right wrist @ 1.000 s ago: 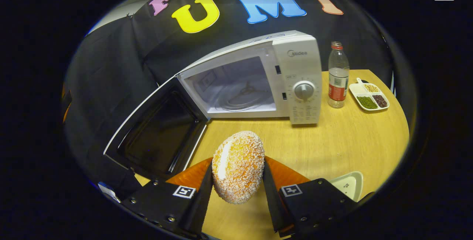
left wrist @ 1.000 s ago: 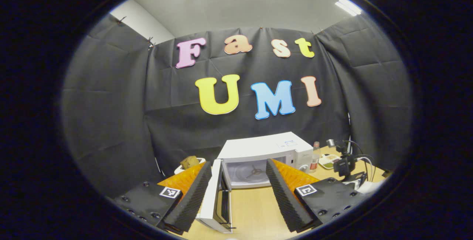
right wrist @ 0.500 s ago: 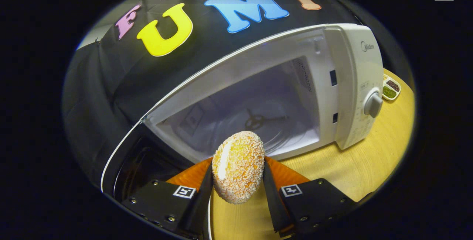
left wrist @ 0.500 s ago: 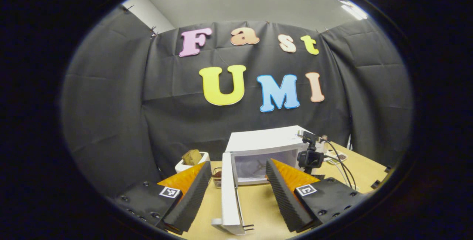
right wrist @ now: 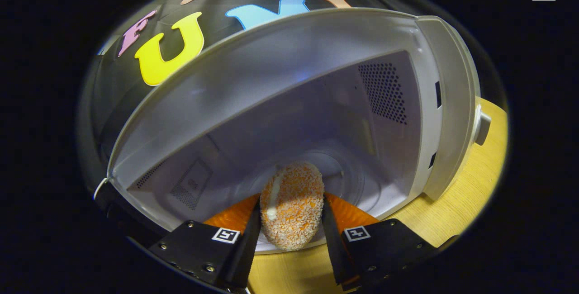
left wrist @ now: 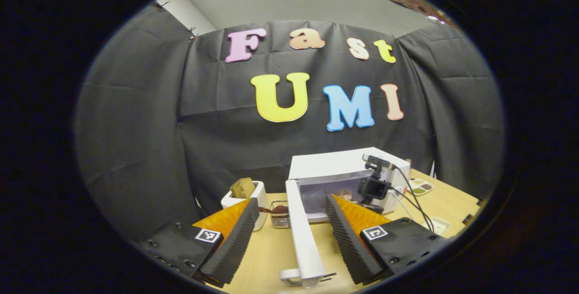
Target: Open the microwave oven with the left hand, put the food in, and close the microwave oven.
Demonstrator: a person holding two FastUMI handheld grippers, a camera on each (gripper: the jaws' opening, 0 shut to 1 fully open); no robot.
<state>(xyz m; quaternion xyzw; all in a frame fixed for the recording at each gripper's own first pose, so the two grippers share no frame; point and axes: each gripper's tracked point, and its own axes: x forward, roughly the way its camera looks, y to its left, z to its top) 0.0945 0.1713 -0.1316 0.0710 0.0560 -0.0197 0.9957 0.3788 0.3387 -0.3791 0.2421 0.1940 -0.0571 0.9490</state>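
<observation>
The right gripper (right wrist: 291,233) squeezes the bun (right wrist: 292,203) at the microwave (right wrist: 289,104) opening with room all around, while the left gripper (left wrist: 289,239) spreads wide around the door (left wrist: 304,235) edge.

Black cloth (left wrist: 149,117) hangs in creased panels around the booth, pinned along its top edge. Above the cloth rises a plain grey ceiling (left wrist: 280,0), with a pale wall (left wrist: 187,11) at the cloth's upper left corner. Below the cloth stands a light wooden table (left wrist: 271,251), its grain running lengthwise.
</observation>
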